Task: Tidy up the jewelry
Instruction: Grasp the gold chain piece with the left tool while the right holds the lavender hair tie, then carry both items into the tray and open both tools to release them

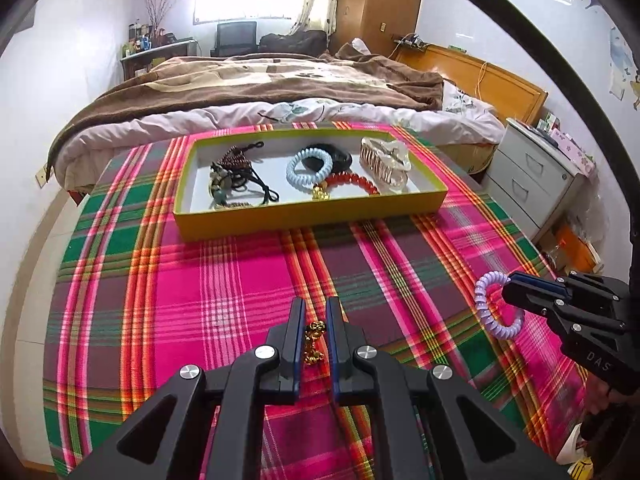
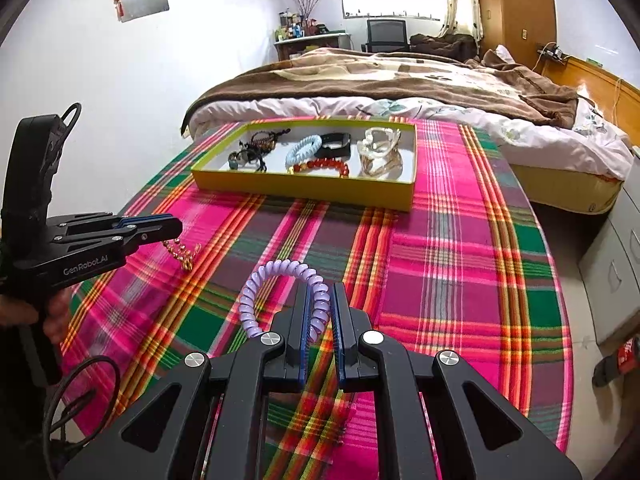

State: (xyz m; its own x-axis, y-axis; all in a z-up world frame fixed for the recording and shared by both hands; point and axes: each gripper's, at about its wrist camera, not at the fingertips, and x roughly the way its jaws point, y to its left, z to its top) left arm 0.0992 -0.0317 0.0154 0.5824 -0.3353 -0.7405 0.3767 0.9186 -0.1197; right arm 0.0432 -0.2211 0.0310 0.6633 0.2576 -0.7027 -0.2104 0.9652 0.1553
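a: what's closest in?

b: the left tongs [image 1: 315, 330], closed down to a narrow gap on a gold bead bracelet [image 1: 313, 342]. from the right wrist view the beads [image 2: 182, 254] dangle off the tips, clear of the plaid cloth [image 1: 224, 280] on the worktop, so it looks carried rather than resting.

a: and the other side?

b: the right tongs [image 2: 320, 312] are nearly closed too, pinching one side of a lilac spiral hair tie [image 2: 280, 276]. the rest of the loop sticks out free, probably so it drops clean when let go.

a: where does it all go?

b: farther on sits a yellow-rimmed tray [image 1: 312, 216] on the same cloth, well apart from both tongs. it already holds dark corded pieces [image 1: 236, 178] at the left, a pale blue spiral tie [image 1: 309, 168] and red bead bracelet [image 1: 352, 182] in the middle, and a clear hair claw [image 1: 384, 160] at the right. grouped by kind, i'd guess.

a: beyond that?

b: just the bed [image 1: 256, 80].
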